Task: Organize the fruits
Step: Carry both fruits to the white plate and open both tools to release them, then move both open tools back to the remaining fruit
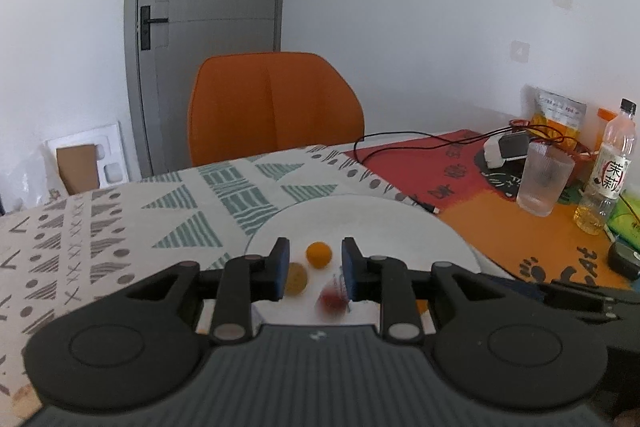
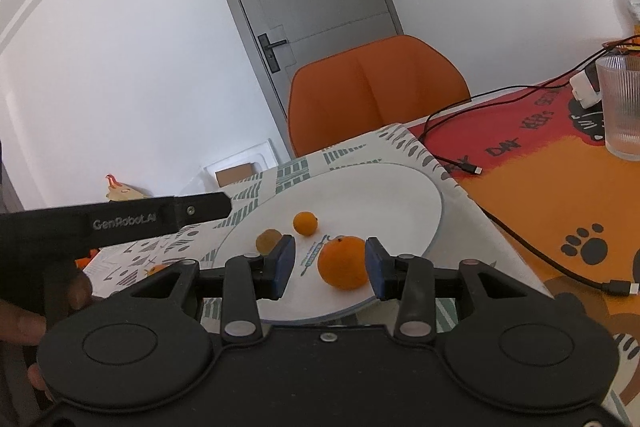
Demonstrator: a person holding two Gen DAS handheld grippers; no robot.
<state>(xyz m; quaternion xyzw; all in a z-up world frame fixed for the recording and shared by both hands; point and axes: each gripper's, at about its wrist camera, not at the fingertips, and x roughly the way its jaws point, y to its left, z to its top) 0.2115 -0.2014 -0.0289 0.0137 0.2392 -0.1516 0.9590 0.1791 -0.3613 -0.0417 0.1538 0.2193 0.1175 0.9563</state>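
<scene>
My right claw is wide, its pads standing either side of the big orange with a gap on each flank, so nothing is gripped. That orange sits on the near part of the white plate, dead ahead between the pads, closer to the right pad than the left. It's round, no long axis to line up on, so I judge a straight squeeze or a straight pull-back both work from here. Further out and a bit left: a small orange, and a dull yellow-brown fruit just beyond the left pad.

My left claw is also open, narrower, nothing held. Through its gap I see the same small orange ahead, the yellow-brown fruit half hidden behind the left pad, and a blurred red fruit low by the right pad; I can't tell whether it touches the pad. The plate is under and ahead of this claw.

In the right view the left gripper's body crosses in from the left, level with the plate's left edge.

Right claw is plainly nearer the big orange. The plate rests on a patterned cloth on the surface. Out right: ribbed glass, black cable.
</scene>
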